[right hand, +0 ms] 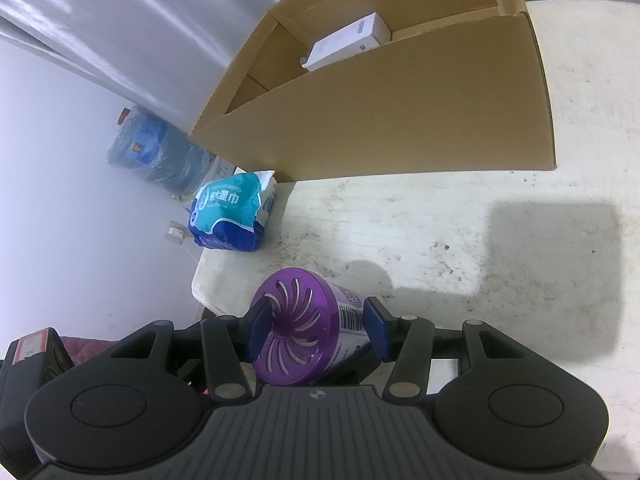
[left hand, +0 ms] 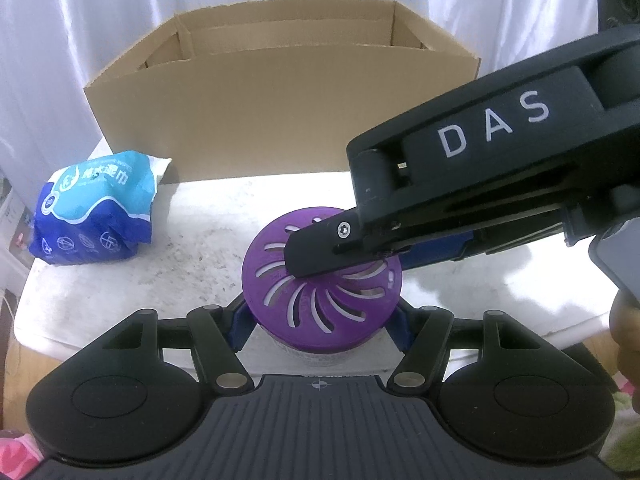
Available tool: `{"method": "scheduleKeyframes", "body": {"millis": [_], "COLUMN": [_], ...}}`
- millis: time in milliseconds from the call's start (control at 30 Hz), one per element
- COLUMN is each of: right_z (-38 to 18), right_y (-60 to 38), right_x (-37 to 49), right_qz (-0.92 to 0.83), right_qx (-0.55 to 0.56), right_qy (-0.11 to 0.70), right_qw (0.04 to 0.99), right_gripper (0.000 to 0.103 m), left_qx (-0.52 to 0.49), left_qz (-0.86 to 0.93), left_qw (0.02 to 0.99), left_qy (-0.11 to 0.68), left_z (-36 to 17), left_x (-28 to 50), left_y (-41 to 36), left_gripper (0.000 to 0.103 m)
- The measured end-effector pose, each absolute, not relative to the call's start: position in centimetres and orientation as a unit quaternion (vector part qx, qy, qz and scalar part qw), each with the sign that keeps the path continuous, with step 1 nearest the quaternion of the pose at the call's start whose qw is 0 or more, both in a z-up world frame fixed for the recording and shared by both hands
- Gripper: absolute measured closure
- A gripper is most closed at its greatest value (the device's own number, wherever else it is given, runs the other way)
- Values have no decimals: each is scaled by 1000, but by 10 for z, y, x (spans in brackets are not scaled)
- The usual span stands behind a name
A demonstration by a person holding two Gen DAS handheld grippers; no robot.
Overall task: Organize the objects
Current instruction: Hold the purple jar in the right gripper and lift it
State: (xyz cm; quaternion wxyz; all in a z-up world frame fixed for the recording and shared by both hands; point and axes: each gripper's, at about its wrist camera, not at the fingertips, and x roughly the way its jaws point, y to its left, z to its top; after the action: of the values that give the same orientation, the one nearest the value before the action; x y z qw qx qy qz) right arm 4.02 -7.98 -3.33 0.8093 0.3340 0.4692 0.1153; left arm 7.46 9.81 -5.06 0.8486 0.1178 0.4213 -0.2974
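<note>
left wrist view: our left hand-held gripper [left hand: 320, 320] clamps the purple air freshener [left hand: 320, 280] at the table's [left hand: 200, 240] near edge — right hand-held gripper [left hand: 316, 256] pinches its slotted lid from the right. wipes pack [left hand: 96, 216] left, cardboard box [left hand: 280, 112] behind.

right wrist view: blue pads [right hand: 259, 330] grip the freshener [right hand: 296, 336] across lid and body — white carton [right hand: 346, 42] lies inside the box [right hand: 400, 120].
</note>
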Motion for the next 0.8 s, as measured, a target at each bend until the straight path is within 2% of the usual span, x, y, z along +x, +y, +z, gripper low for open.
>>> {"method": "scheduleKeyframes", "body": {"millis": [800], "right_z": [-16], "right_y": [-82], "right_x": [37], "right_qz": [125], "right_qx": [333], "right_qy": [452], "right_qw": [818], "right_gripper": [48], "left_qx": [123], "left_qz": [-293], "left_qw": [860], "left_qy": [399], "left_z": [-24], "left_x": [52], "left_y": [101], "left_gripper": [38]}}
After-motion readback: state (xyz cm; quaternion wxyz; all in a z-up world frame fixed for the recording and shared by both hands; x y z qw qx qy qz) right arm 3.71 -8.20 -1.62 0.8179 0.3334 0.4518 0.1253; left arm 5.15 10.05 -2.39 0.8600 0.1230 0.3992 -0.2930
